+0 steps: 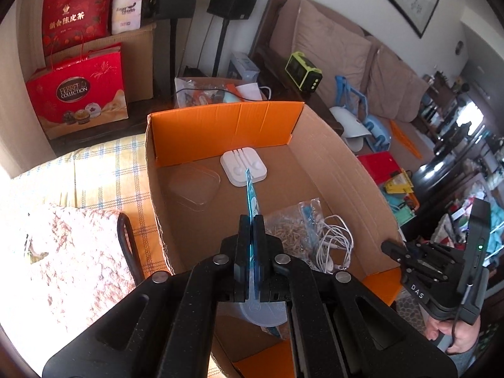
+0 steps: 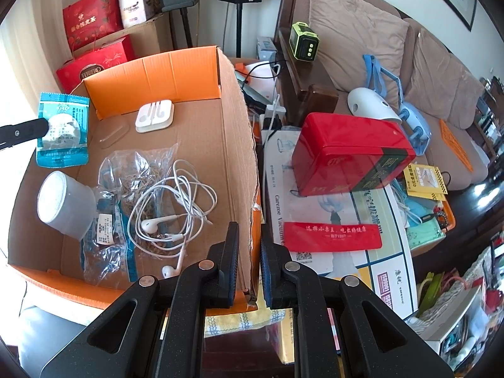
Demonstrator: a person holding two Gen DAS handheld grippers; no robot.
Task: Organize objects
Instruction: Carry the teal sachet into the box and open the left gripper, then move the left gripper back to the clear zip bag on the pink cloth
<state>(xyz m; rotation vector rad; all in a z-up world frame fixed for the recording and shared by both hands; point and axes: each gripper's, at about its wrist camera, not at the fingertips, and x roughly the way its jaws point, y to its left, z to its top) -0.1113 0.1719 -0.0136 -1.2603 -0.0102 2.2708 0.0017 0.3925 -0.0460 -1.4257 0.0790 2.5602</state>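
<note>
We see the left gripper (image 1: pixel 251 220) pinching a blue packet (image 2: pixel 62 129) above the box (image 2: pixel 195 72), while the right gripper (image 2: pixel 249 236) clamps the box wall.

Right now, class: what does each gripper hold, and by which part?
Left gripper pinches the blue packet at its edge. Right gripper clamps the box wall.

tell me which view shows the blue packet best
The right wrist view: the blue packet faces the camera, print visible, held over the cardboard box. The left wrist view shows it only edge-on between the left gripper's jaws.
</note>
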